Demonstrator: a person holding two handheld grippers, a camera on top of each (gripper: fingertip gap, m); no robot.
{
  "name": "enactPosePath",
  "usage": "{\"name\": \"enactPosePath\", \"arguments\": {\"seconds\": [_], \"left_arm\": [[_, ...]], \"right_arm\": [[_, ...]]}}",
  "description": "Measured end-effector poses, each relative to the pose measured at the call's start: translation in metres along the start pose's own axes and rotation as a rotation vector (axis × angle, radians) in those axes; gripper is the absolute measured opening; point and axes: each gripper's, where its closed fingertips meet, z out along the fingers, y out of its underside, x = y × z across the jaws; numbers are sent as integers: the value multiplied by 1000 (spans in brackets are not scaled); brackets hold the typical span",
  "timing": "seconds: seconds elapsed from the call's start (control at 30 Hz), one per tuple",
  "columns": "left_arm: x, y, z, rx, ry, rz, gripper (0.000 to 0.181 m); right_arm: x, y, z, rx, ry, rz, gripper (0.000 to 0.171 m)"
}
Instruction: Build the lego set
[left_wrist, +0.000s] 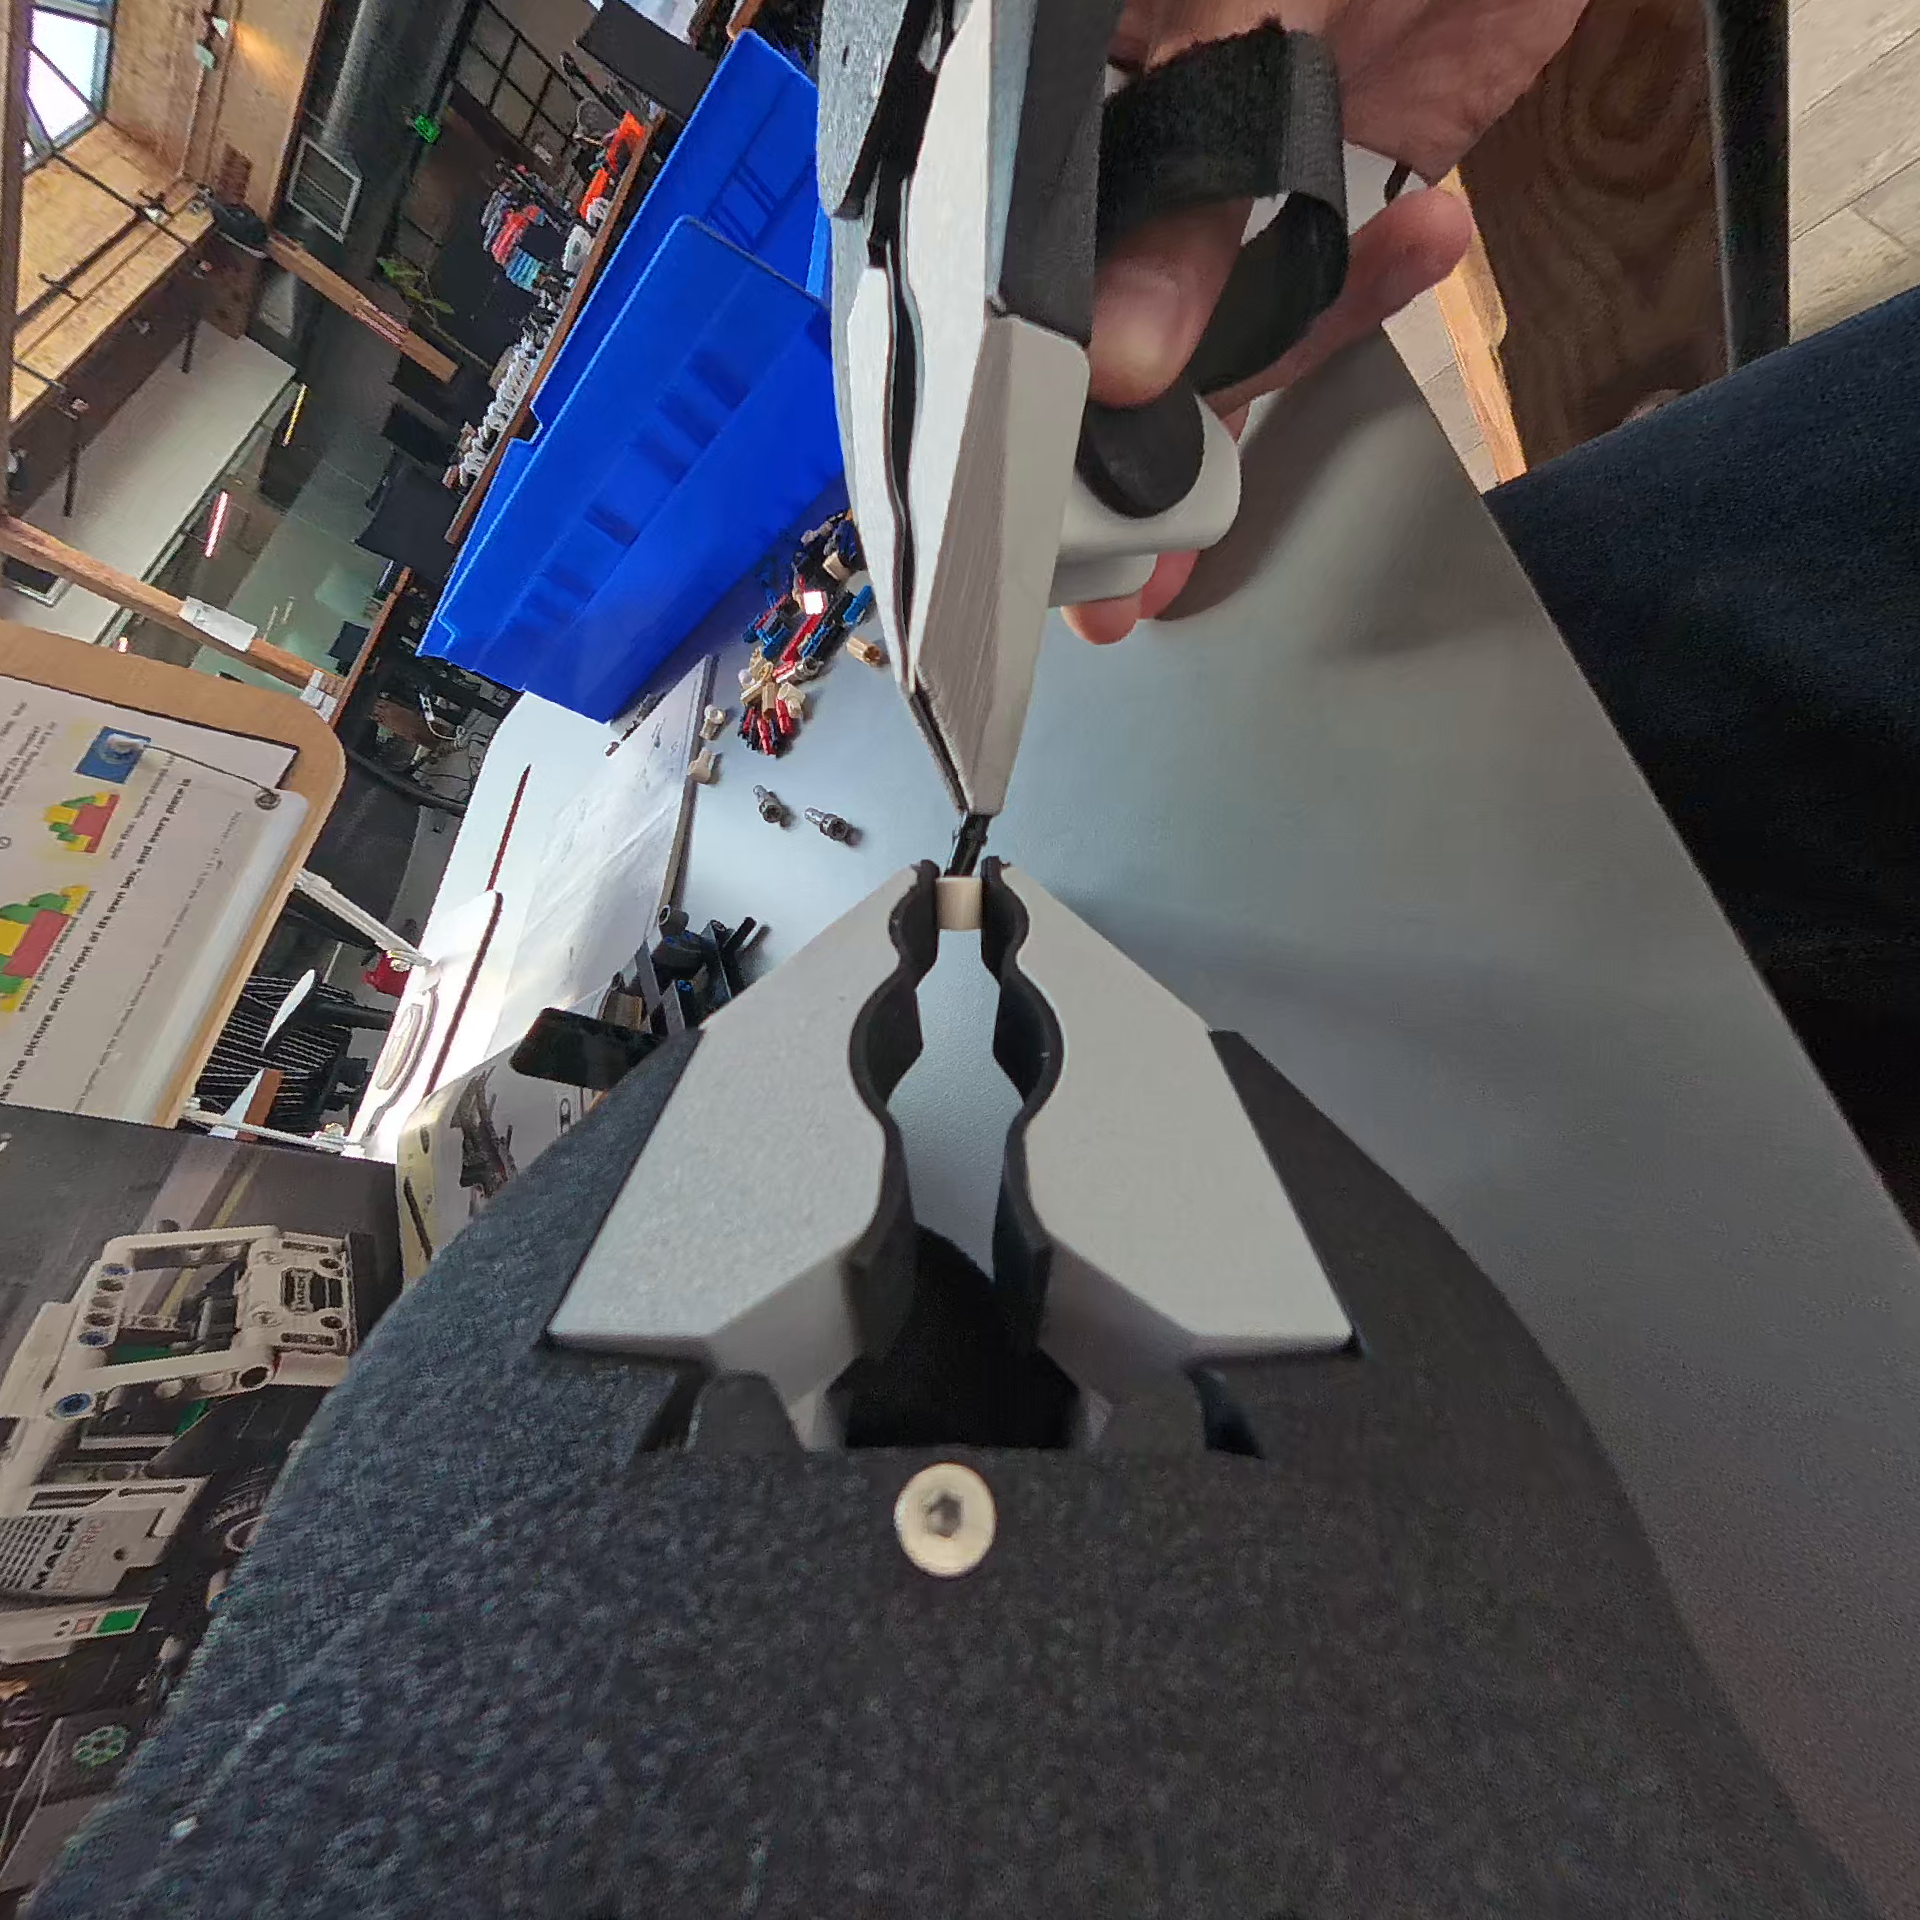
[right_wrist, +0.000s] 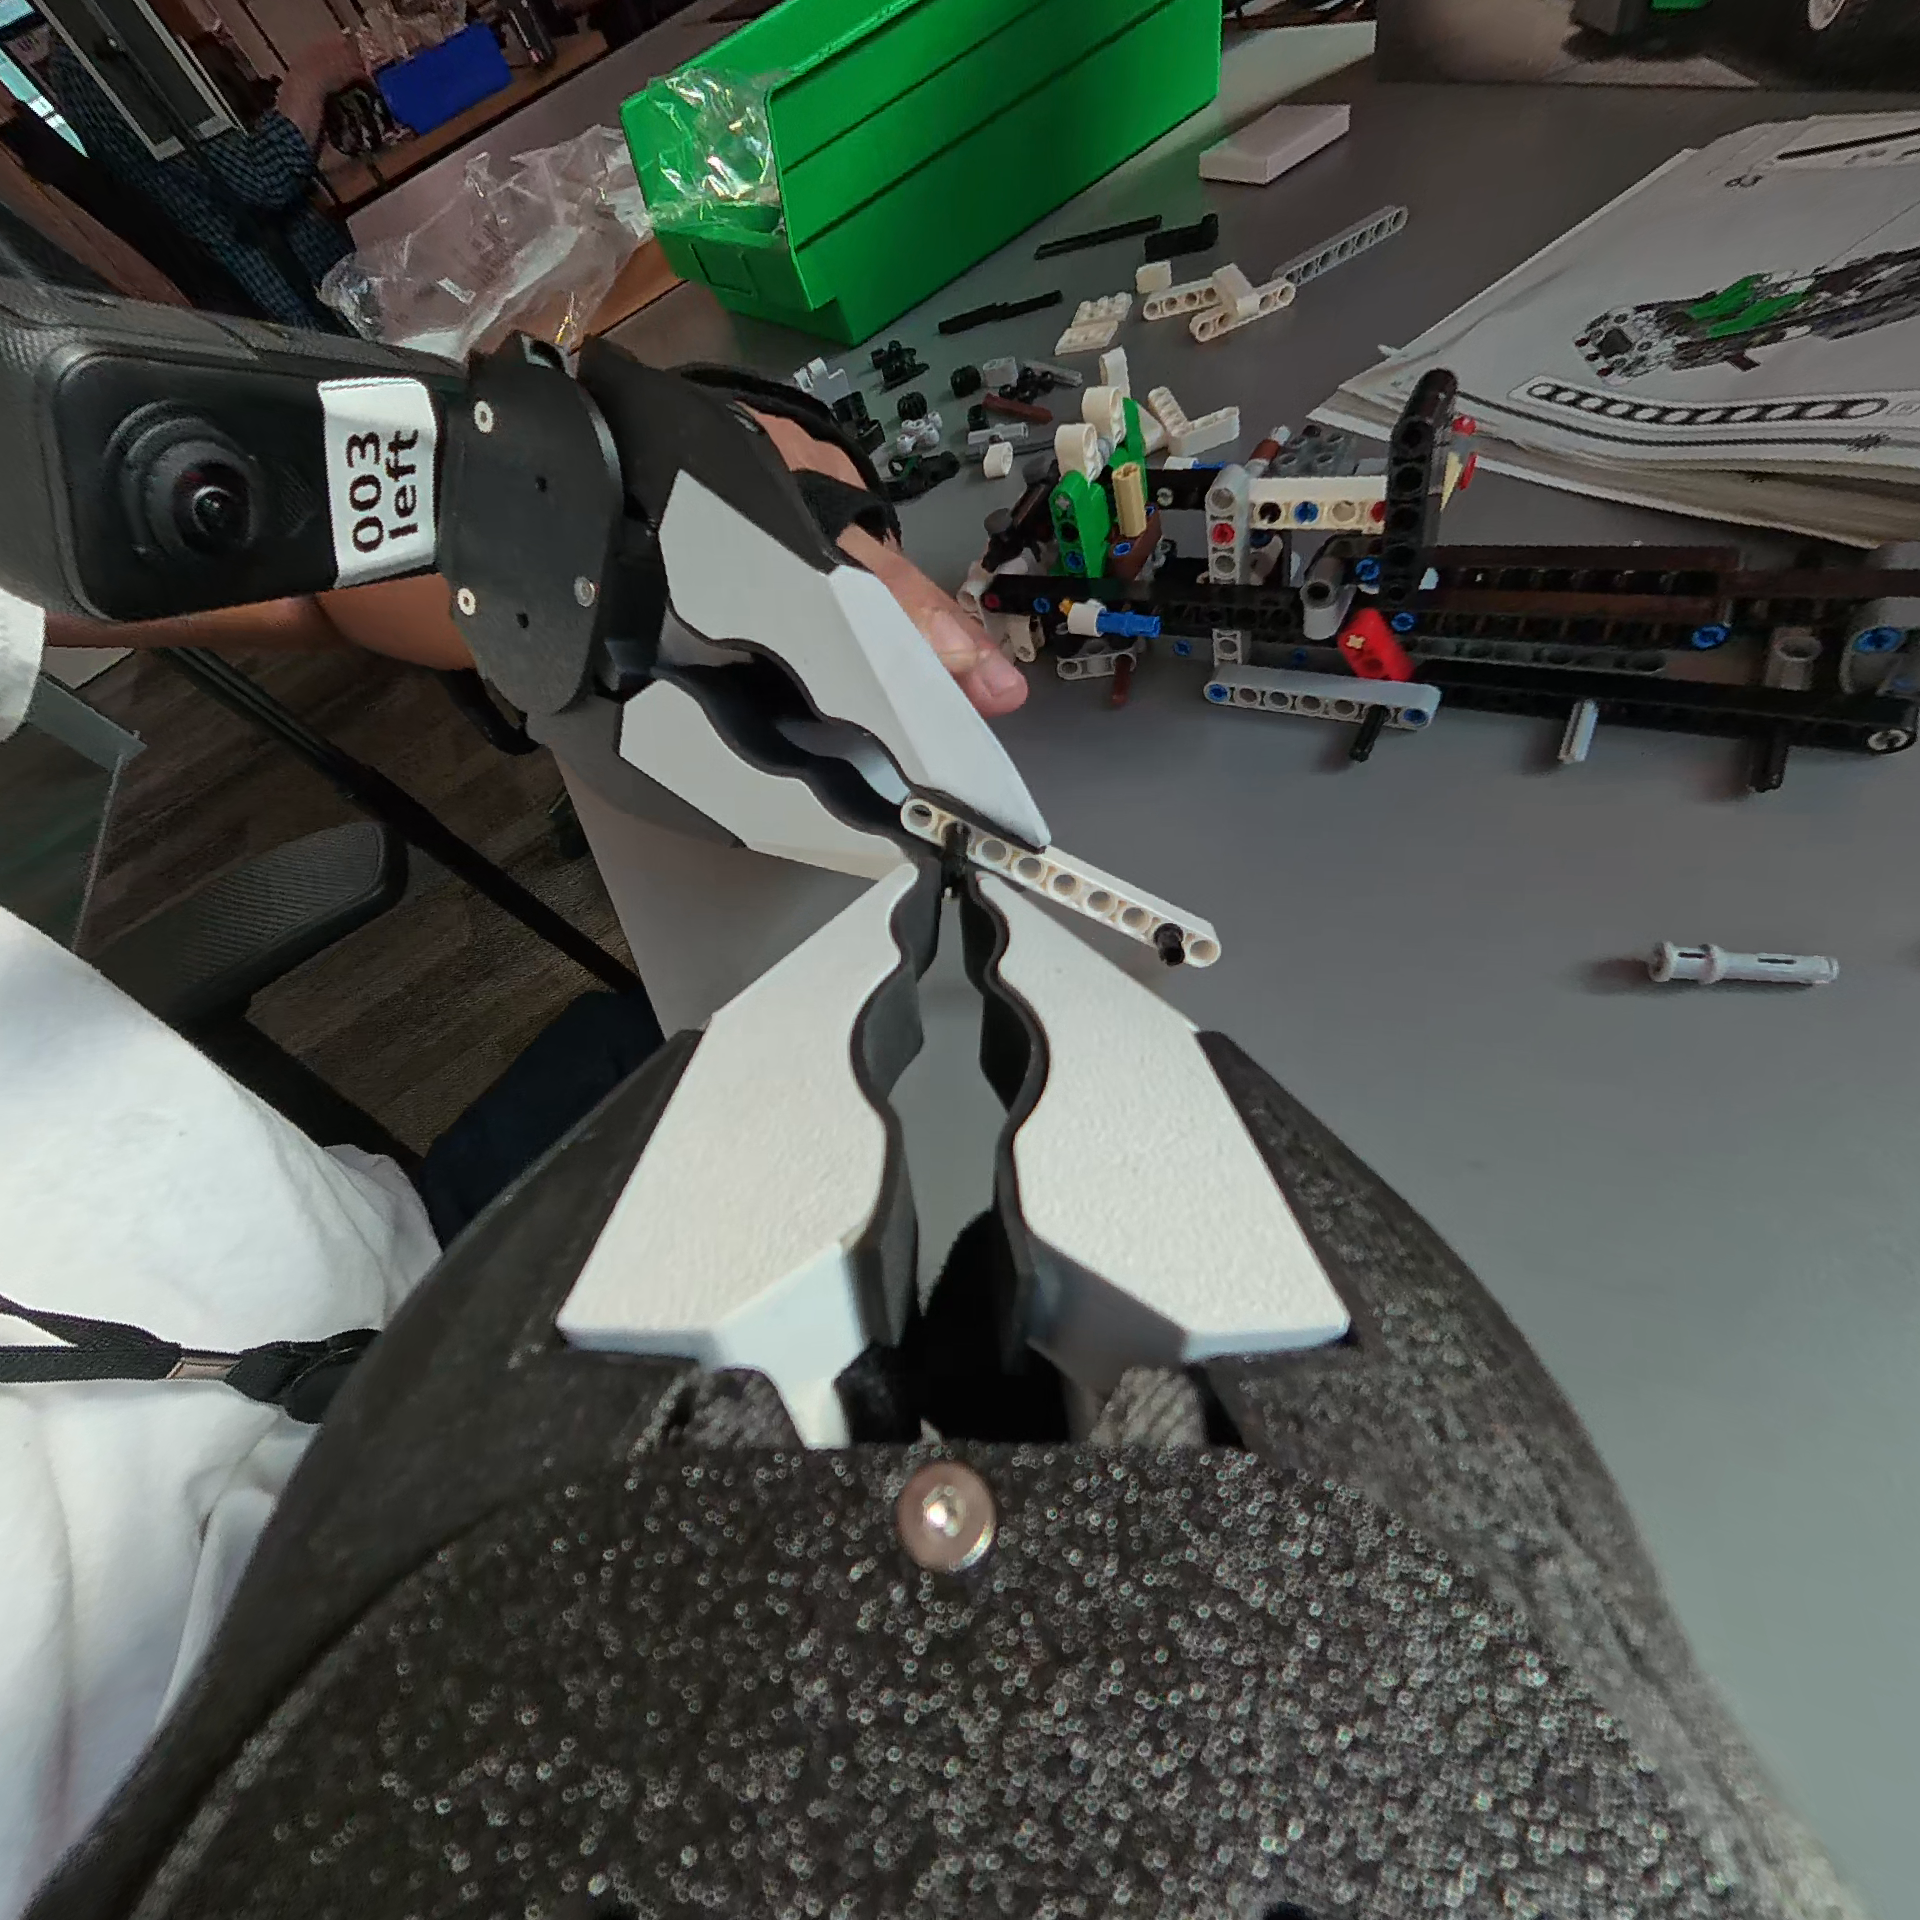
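My left gripper (left_wrist: 956, 878) is shut on one end of a long white holed beam (right_wrist: 1070, 888), seen end-on in the left wrist view (left_wrist: 957, 904). It holds the beam above the grey table. In the right wrist view the left gripper (right_wrist: 971, 826) comes in from the upper left. My right gripper (right_wrist: 951, 883) is shut on a small black pin (right_wrist: 954, 854) that sits at a hole near the held end of the beam. In the left wrist view the right gripper (left_wrist: 977, 816) comes down from above with the pin (left_wrist: 971, 840). A second black pin (right_wrist: 1170, 941) sits near the beam's free end.
A partly built dark chassis (right_wrist: 1507, 613) lies on the table behind, with loose parts (right_wrist: 1039, 416) around it. A green bin (right_wrist: 935, 156), instruction booklets (right_wrist: 1714, 343) and a grey axle pin (right_wrist: 1745, 966) are nearby. A blue bin (left_wrist: 665, 416) and small pins (left_wrist: 790, 686) lie beyond.
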Motion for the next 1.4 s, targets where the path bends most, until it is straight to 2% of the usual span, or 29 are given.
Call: {"name": "enactPosePath", "arguments": {"seconds": [0.3,0.87,1.27,1.4], "left_arm": [[7,5,3,-26,-23,180,6],[7,4,3,-22,-7,117,6],[18,-2,2,-7,-10,230,6],[13,-1,2,-9,11,123,6]], "right_arm": [[0,6,1,-59,-3,46,2],[-1,8,1,-53,-14,57,2],[-2,7,2,-53,-24,66,1],[0,4,0,-20,-9,46,1]]}}
